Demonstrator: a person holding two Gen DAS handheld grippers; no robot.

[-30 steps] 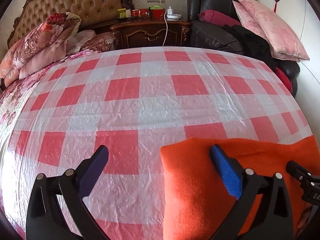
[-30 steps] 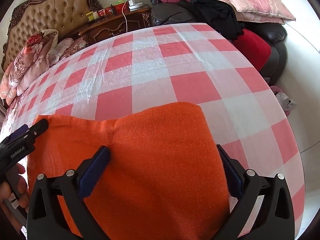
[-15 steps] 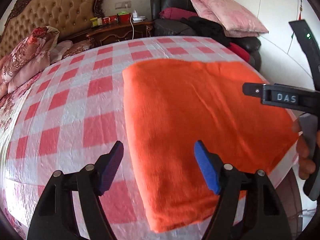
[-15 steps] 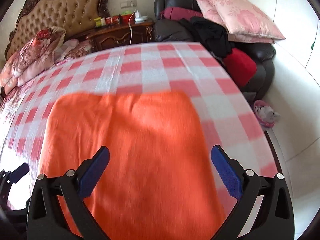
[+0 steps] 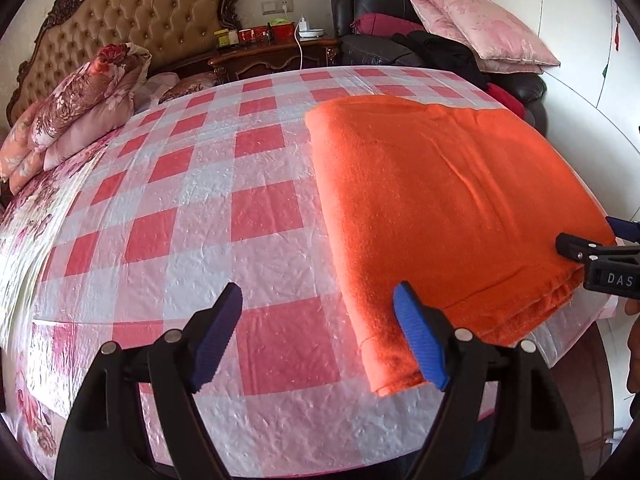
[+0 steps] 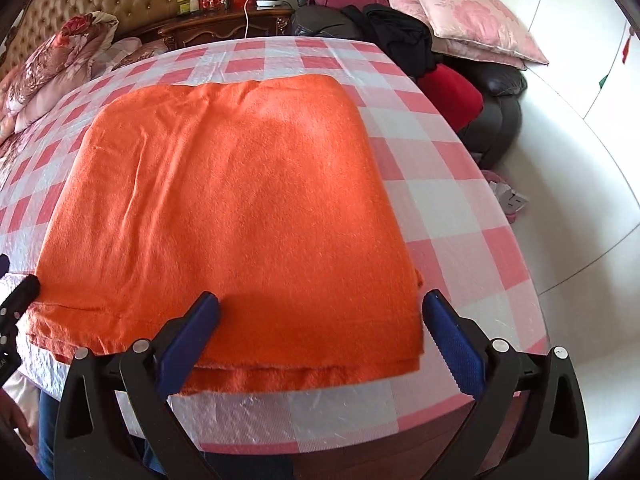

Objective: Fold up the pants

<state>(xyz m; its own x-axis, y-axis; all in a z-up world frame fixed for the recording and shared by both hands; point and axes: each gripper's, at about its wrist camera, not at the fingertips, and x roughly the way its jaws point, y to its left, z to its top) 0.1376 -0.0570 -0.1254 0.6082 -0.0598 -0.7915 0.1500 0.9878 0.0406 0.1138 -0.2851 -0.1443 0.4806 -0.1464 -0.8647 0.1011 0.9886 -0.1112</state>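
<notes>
The orange pants (image 5: 440, 200) lie folded into a flat rectangle on the red-and-white checked bed cover (image 5: 200, 200), close to its near edge. My left gripper (image 5: 316, 300) hovers over the cover by the pants' near left corner. Its jaws are opening, with only the cover and that corner's hem below them. My right gripper (image 6: 320, 300) hangs open above the near edge of the pants (image 6: 240, 200), its fingers straddling the right half without touching. Each gripper shows in the other's view: the right gripper (image 5: 580, 248) at the right edge, the left gripper (image 6: 20, 292) at the left edge.
Floral quilts (image 5: 80, 100) are piled at the far left before a tufted headboard (image 5: 132, 28). A wooden nightstand (image 5: 272, 52) with small items stands behind. A black armchair (image 6: 500, 100) with pink pillows (image 5: 480, 28) and dark clothes flanks the bed's right side, beside white floor (image 6: 580, 200).
Both grippers drew back toward the near edge of the bed, so the whole folded rectangle now shows. The left jaws narrowed from their widest. The pants stayed put.
</notes>
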